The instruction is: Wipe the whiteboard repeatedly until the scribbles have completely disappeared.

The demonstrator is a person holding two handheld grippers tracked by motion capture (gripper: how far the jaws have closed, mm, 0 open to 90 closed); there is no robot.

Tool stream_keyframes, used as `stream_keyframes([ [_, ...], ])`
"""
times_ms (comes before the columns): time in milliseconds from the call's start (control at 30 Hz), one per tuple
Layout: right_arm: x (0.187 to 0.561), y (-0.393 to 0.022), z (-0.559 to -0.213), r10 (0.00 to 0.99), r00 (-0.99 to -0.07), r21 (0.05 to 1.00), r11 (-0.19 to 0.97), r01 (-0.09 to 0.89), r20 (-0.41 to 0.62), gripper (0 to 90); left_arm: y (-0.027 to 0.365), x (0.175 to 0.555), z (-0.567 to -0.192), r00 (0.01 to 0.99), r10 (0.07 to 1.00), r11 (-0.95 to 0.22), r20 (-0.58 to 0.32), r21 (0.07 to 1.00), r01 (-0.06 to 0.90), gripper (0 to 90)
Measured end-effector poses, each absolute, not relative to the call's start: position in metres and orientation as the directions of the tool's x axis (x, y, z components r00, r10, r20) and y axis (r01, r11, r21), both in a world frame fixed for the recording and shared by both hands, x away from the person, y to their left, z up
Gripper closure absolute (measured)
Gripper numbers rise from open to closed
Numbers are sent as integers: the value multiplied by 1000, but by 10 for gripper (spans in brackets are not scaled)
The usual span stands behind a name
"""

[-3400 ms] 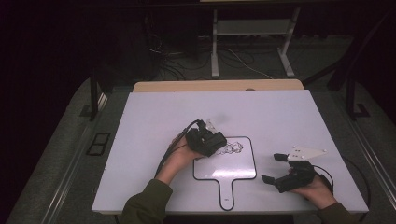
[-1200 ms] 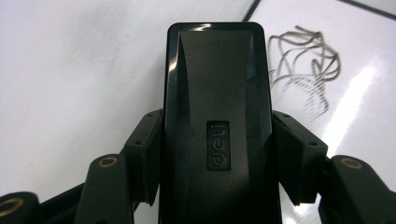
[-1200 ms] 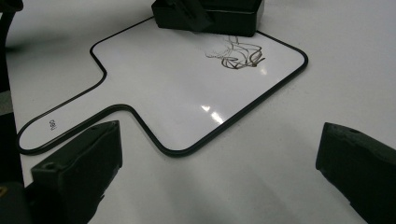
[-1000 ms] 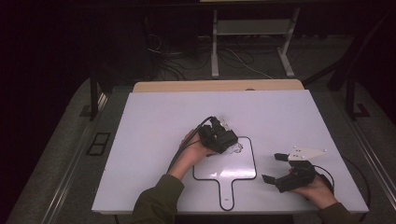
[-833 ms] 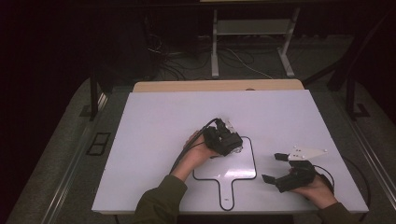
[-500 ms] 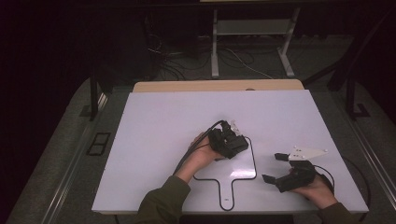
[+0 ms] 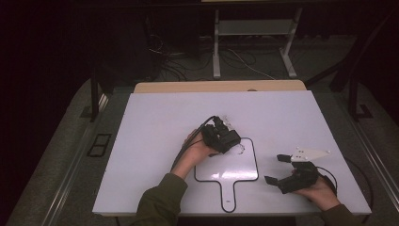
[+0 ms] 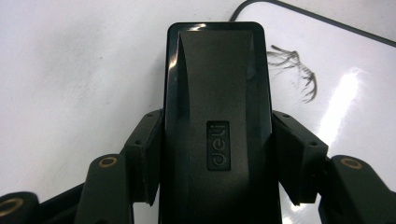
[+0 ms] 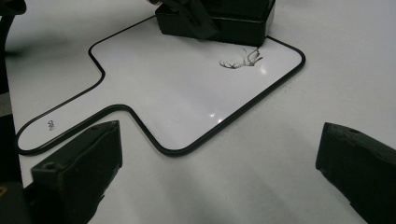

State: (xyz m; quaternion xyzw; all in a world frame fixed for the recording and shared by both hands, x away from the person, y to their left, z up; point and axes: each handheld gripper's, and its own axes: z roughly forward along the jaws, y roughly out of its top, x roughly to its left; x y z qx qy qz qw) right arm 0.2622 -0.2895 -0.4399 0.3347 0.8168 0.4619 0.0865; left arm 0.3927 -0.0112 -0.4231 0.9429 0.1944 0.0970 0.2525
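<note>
Gripping: left gripper (image 7: 225,136) clamped on black eraser block (image 8: 217,126), "deli" logo on its top face, both pads pressed vs. its long sides.
Eraser pos: on top-left part of the paddle-shaped whiteboard (image 7: 244,167), near the rounded corner; front end pts toward the scribble.
Scribble: dark pen marks (image 8: 294,70) on board surface, just beside eraser's front-right corner in left gripper view; in right gripper view same marks (image 9: 240,60) sit just below the block, not covered.
Board: white w/ thin black rim, handle (image 7: 229,195) pts toward person's edge of table; lies flat, approx mid-table, slightly right of centre.
Board handle detail: small printed mark (image 9: 50,125) near handle end, too small to read.
Table: white top (image 7: 150,136), wooden strip along far edge.
Left hand: (image 7: 195,148) wraps gripper body from behind, dark green sleeve (image 7: 160,202) comes in from bottom; cable loops back along wrist.
Right gripper: (image 7: 275,169) rests on table right of board, jaws wide apart, nothing btwn them; grey three-cornered plate (image 7: 308,153) on top.
Right gripper aim: looks across board toward left gripper & eraser; its two black pads well apart at bottom corners of its own view.
Right hand: (image 7: 320,188) holds gripper body near table's near-right corner, well apart from board rim.
</note>
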Motion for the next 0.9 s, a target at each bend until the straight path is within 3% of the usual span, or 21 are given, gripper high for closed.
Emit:
stream_keyframes([
  [633,262,-290,-440,626,-762,814,350,463,165,0,-58,377,-423,945,315,-828,85,512,230,392],
  [900,261,-291,-439,629,-759,814,346,466,167,0,-48,389,-423,927,363,-816,94,513,267,392],
])
